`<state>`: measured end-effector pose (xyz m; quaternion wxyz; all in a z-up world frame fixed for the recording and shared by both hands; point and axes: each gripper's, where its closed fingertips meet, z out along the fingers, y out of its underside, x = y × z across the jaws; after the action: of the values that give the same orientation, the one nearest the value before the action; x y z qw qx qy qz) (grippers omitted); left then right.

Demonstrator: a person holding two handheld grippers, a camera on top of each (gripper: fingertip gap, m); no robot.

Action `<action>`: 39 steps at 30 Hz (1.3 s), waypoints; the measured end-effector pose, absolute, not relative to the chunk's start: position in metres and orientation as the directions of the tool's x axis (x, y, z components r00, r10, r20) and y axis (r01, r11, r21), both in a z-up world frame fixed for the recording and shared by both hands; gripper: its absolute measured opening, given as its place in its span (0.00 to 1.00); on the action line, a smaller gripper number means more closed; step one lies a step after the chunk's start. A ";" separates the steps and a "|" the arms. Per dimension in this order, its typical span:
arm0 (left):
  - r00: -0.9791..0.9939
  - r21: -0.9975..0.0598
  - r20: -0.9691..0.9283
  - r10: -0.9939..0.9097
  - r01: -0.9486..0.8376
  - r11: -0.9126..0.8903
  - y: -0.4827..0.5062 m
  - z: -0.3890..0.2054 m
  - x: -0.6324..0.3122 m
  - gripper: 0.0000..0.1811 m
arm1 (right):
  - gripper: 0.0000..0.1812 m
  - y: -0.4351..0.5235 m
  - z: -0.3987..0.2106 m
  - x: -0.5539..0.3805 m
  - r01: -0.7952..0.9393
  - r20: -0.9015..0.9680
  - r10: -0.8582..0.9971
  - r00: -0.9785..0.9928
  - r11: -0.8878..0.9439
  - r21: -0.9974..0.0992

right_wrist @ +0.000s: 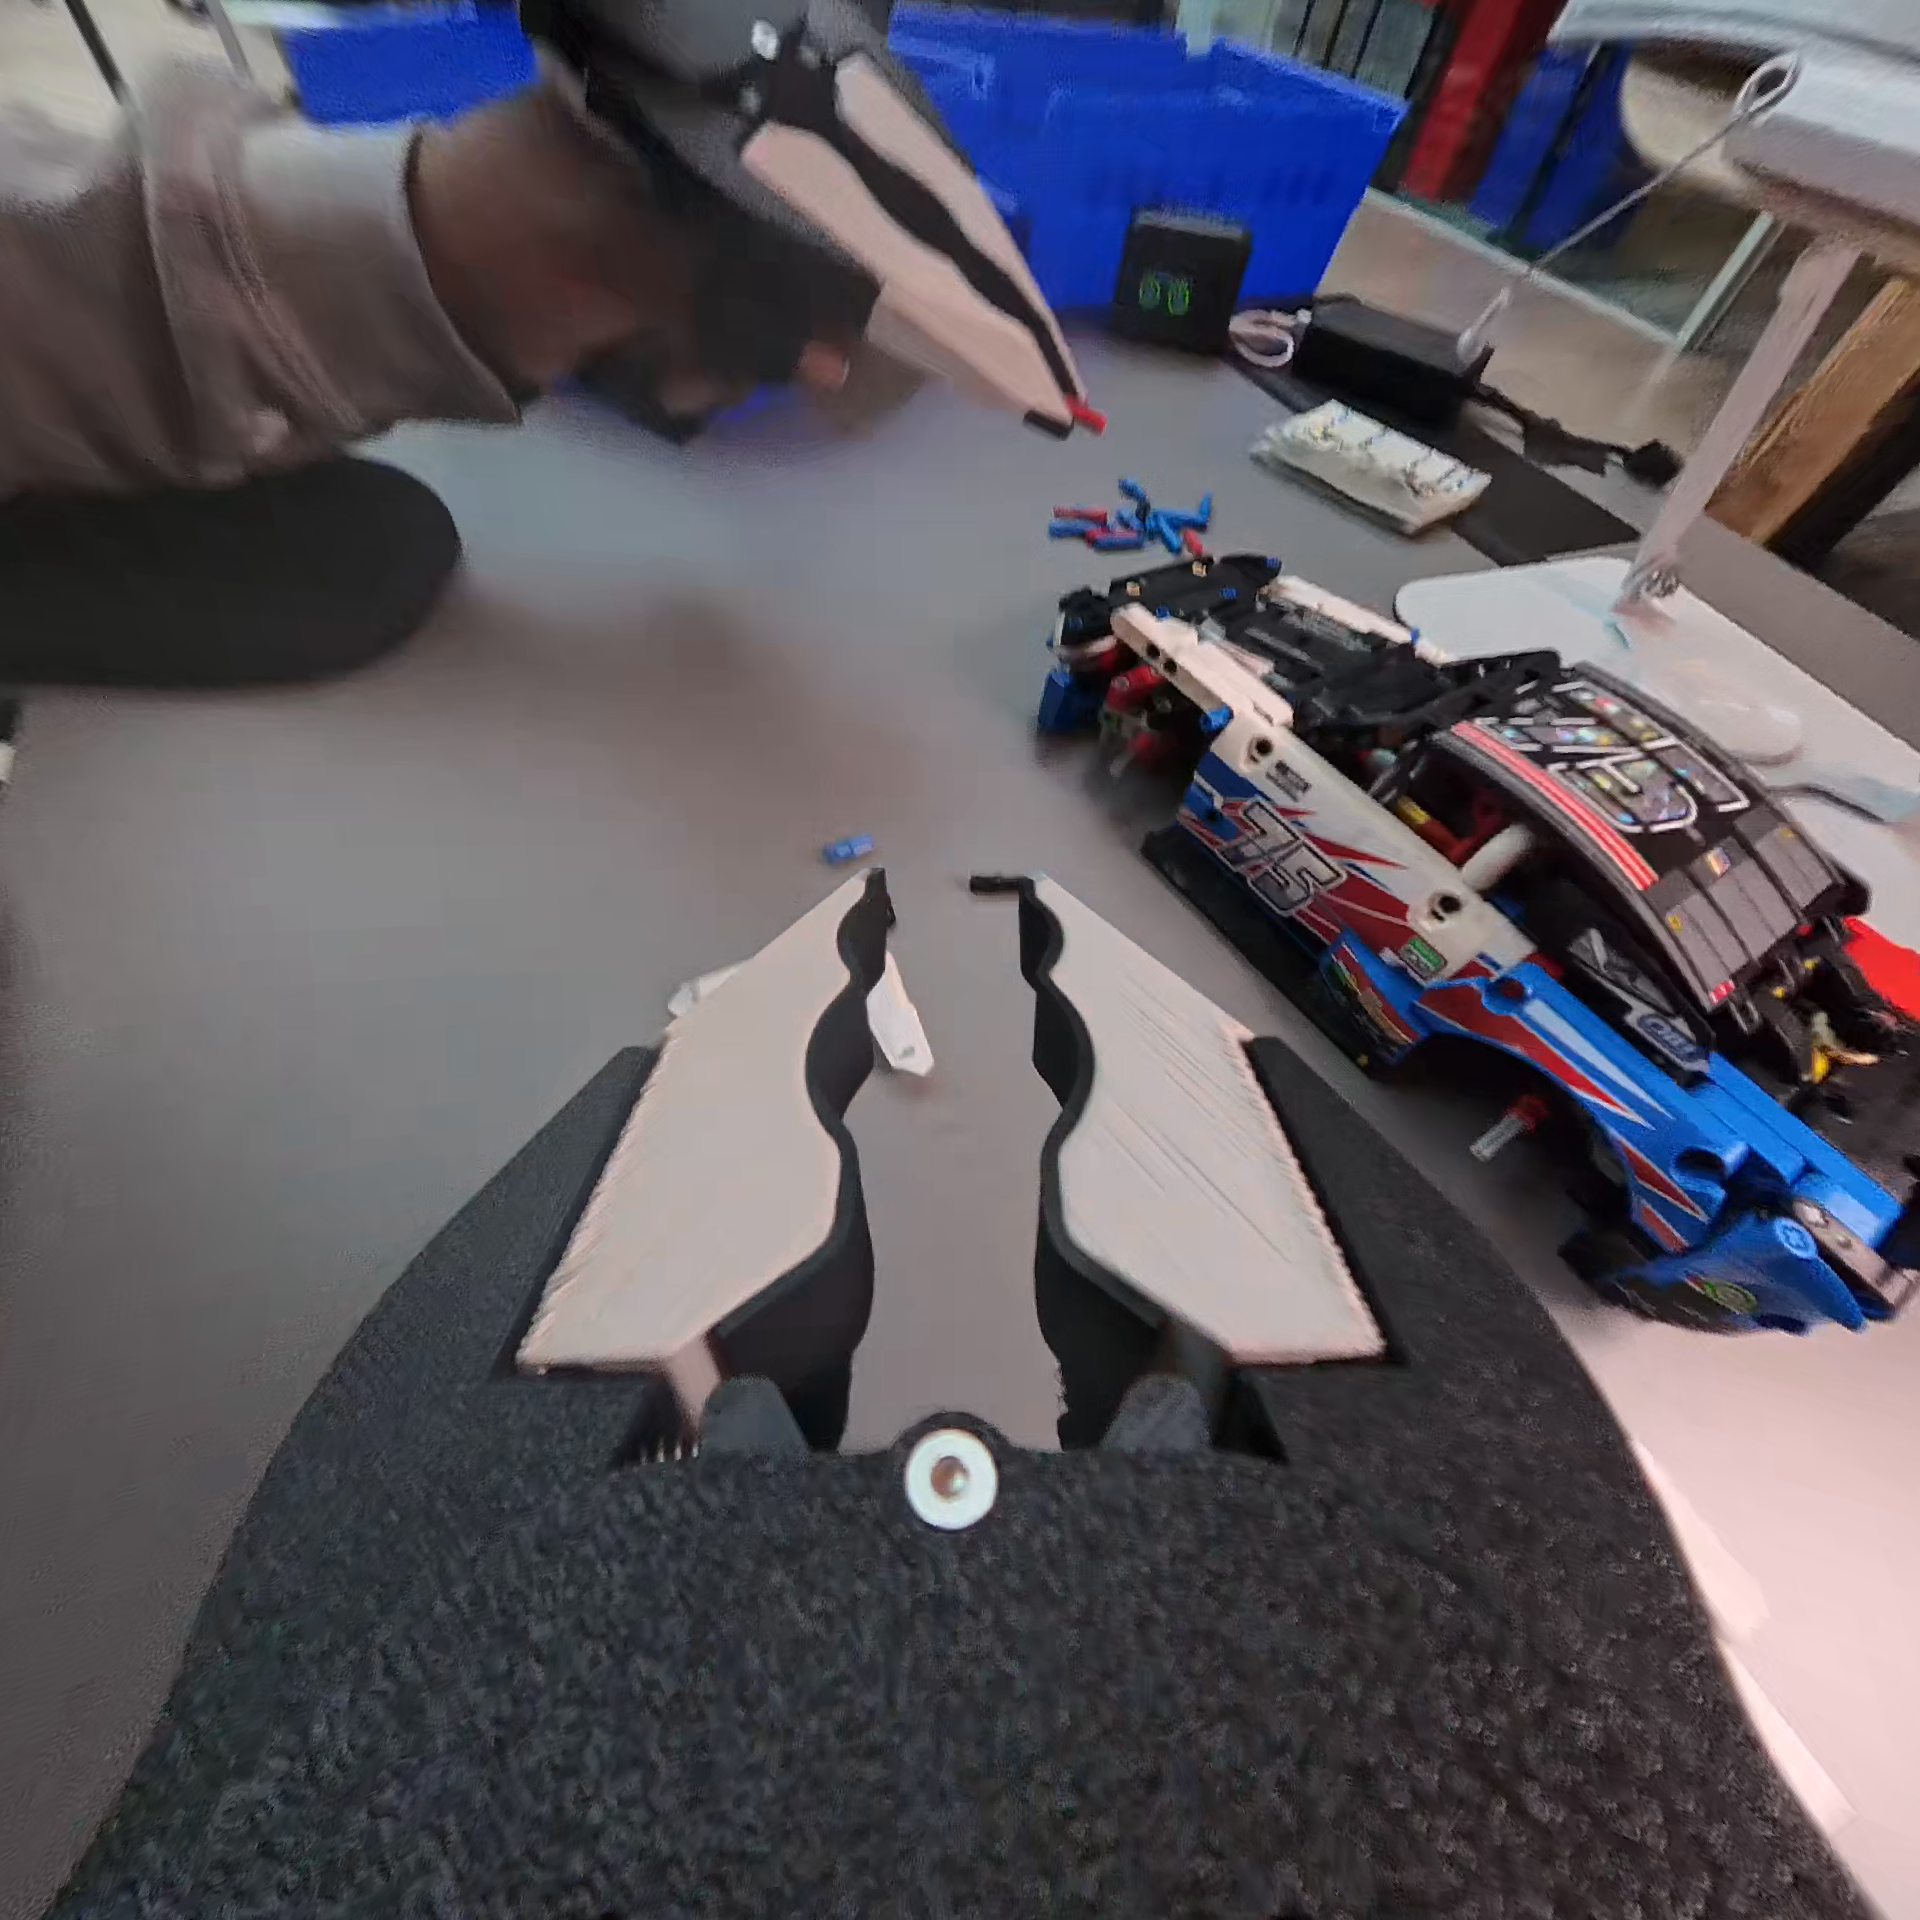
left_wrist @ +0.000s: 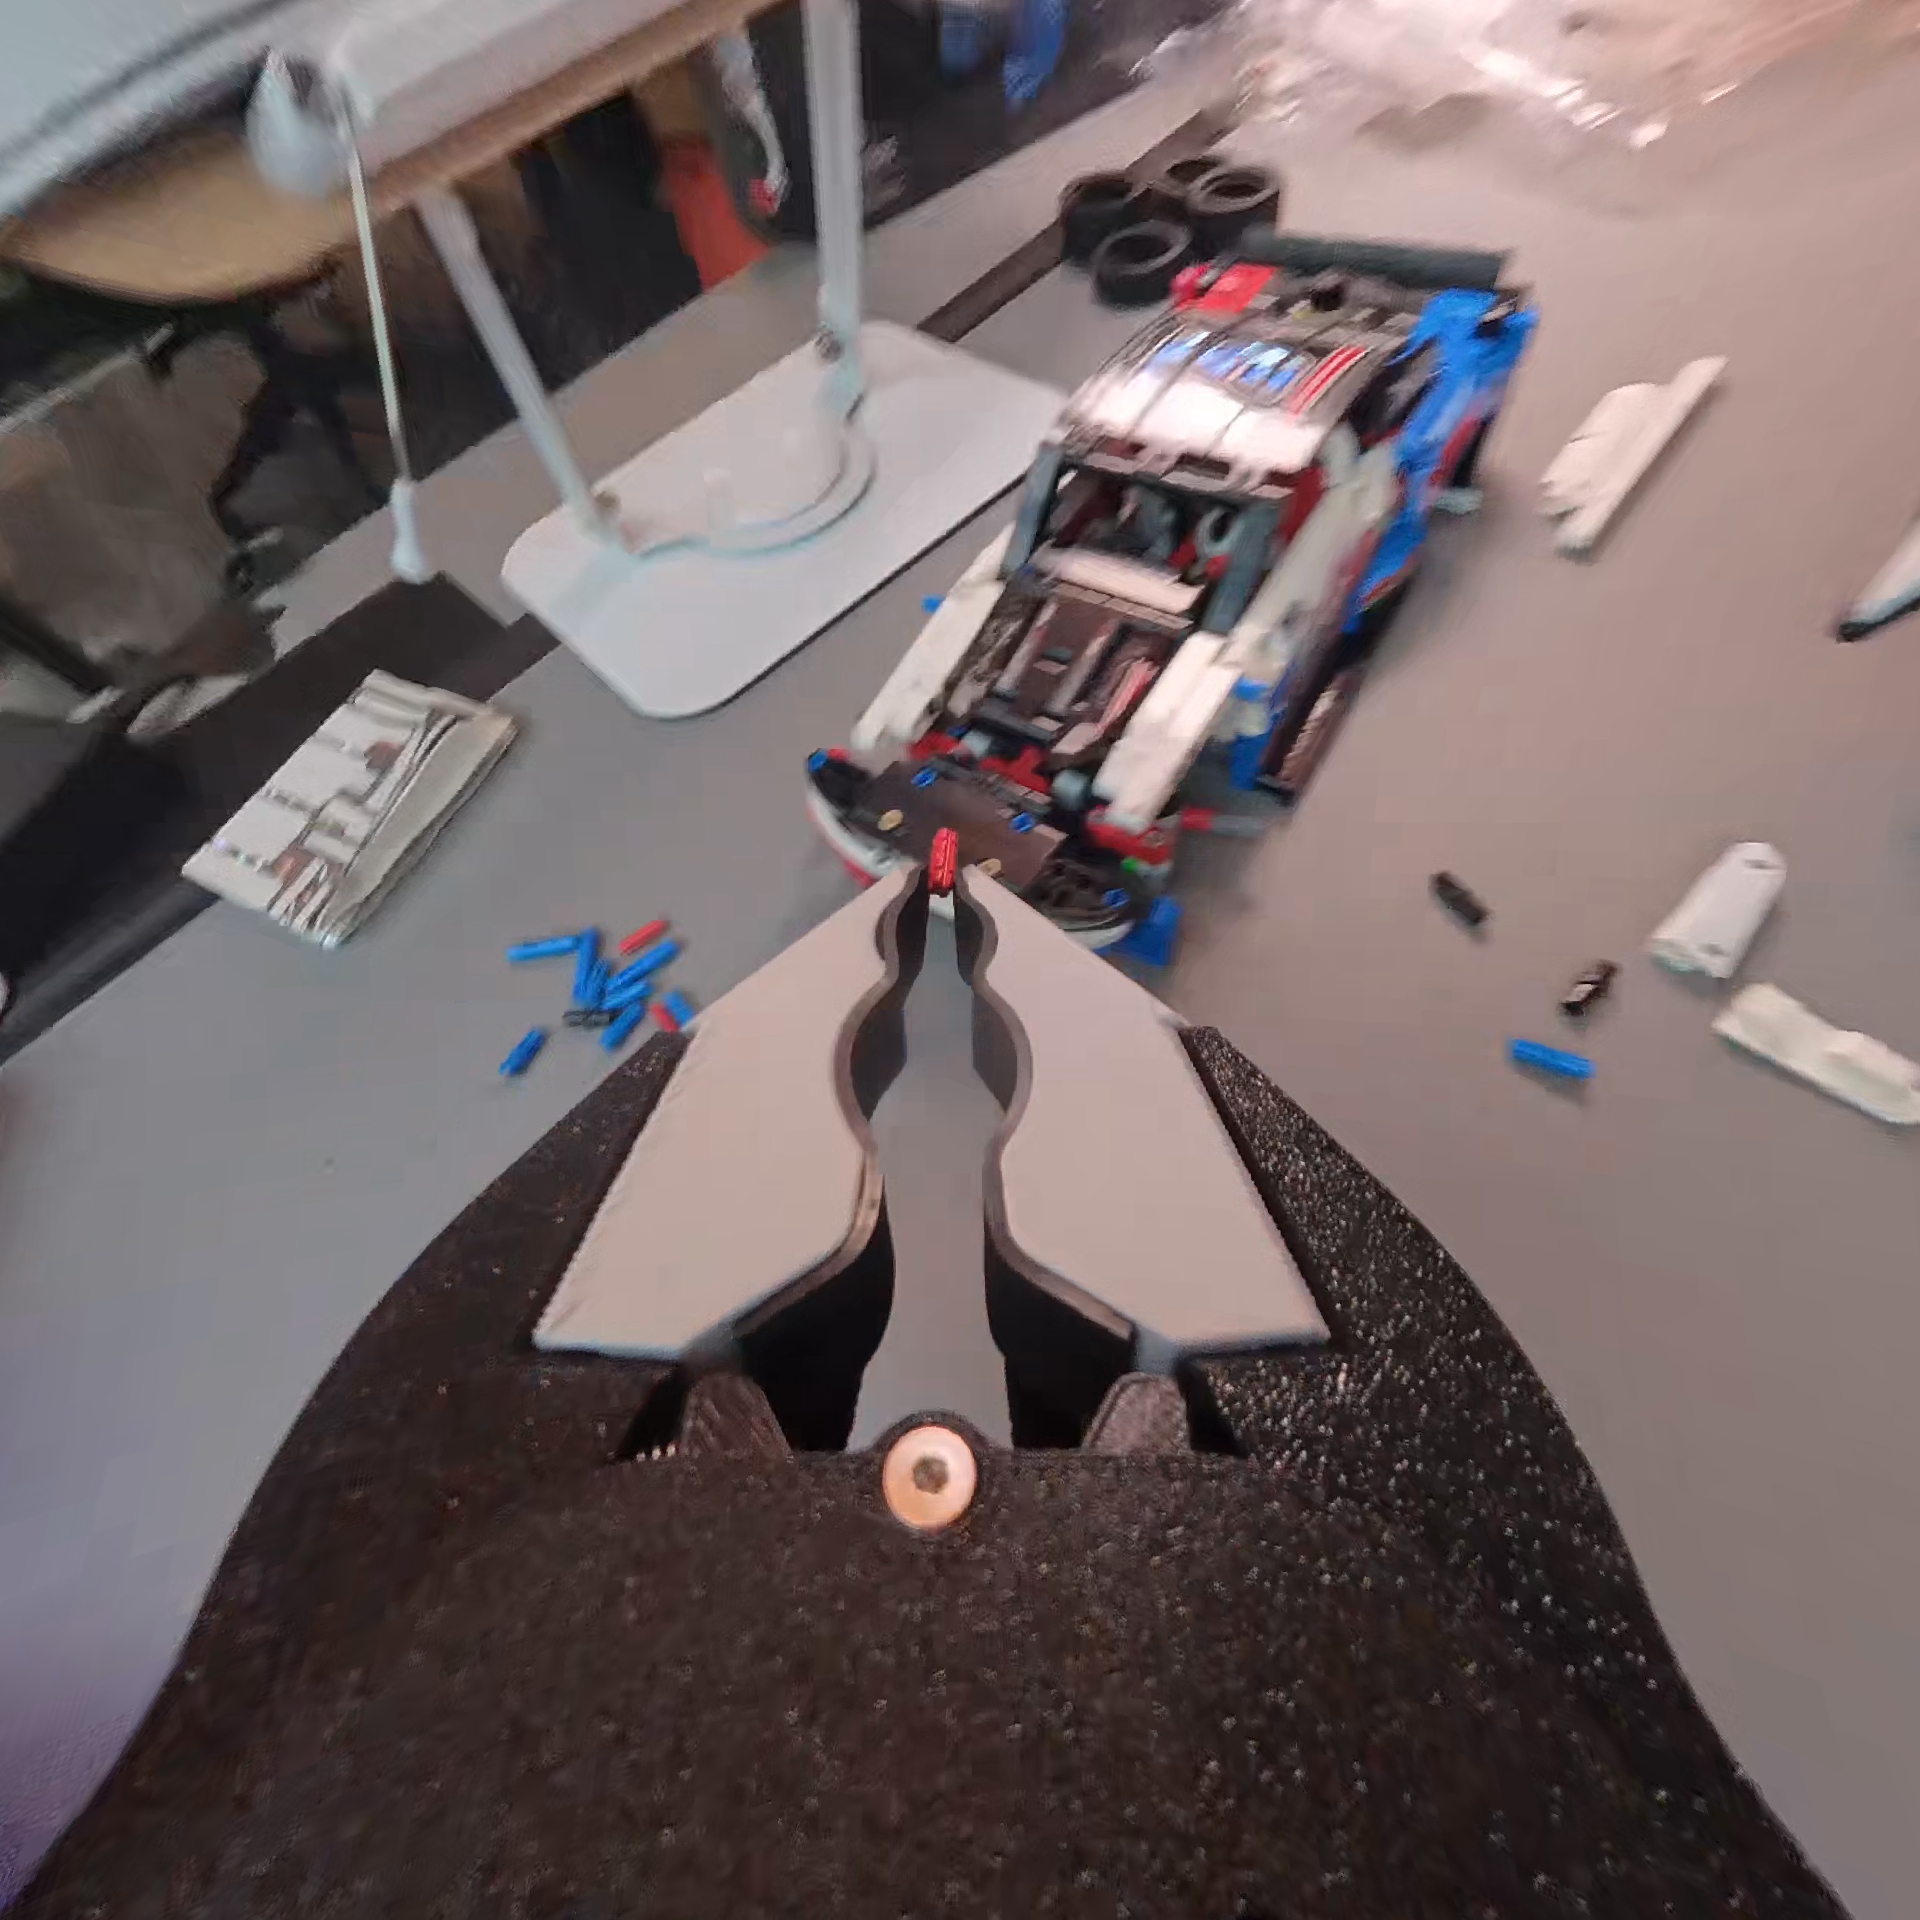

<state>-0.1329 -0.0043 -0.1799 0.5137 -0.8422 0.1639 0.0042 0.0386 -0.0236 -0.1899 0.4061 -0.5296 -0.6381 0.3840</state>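
The left gripper [left_wrist: 943, 878] pinches a small red pin [left_wrist: 943, 860] at its very fingertips, above the nose of the brick-built car [left_wrist: 1195, 613]. The grip is shallow, so steady pressure seems wise. The right gripper [right_wrist: 951, 883] is open and empty, a blue pin [right_wrist: 847, 847] just beyond its left fingertip.

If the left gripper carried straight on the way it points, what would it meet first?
Probably the open front end of the brick-built race car: the left gripper, shut on a small red pin, points right at it. The depth between them is unclear.
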 end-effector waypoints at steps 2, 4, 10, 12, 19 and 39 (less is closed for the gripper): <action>0.970 -0.819 -0.164 -0.178 -0.235 -0.524 0.006 -0.199 -0.165 0.02 | 0.14 -0.020 -0.212 0.042 0.463 0.162 0.979 -0.127 0.203 -0.863; 0.981 -0.769 -0.168 -0.093 -0.189 -0.610 0.013 -0.217 -0.191 0.02 | 0.14 -0.023 -0.228 0.044 0.532 0.173 0.972 -0.161 0.233 -0.814; 0.992 -0.687 -0.125 0.006 -0.082 -0.722 0.024 -0.249 -0.221 0.02 | 0.18 -0.031 -0.253 0.044 0.651 0.126 0.961 -0.245 0.259 -0.714; 0.995 -0.688 -0.102 0.008 -0.065 -0.723 0.027 -0.250 -0.221 0.06 | 0.17 -0.030 -0.256 0.041 0.665 0.104 0.960 -0.262 0.257 -0.701; 0.987 -0.801 0.004 -0.158 -0.091 -0.591 0.019 -0.212 -0.173 0.20 | 0.06 -0.027 -0.259 0.035 0.709 0.048 0.966 -0.256 0.221 -0.670; 0.655 -0.868 0.413 -0.632 0.072 -0.492 -0.061 -0.165 0.010 0.03 | 0.06 -0.058 -0.170 0.009 0.211 0.653 0.751 -0.098 0.657 -0.724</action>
<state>0.0102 -0.0609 -0.1647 0.4707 -0.7784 0.1799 -0.3742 0.0088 -0.0580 -0.1701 0.5781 -0.3418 -0.7032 0.2335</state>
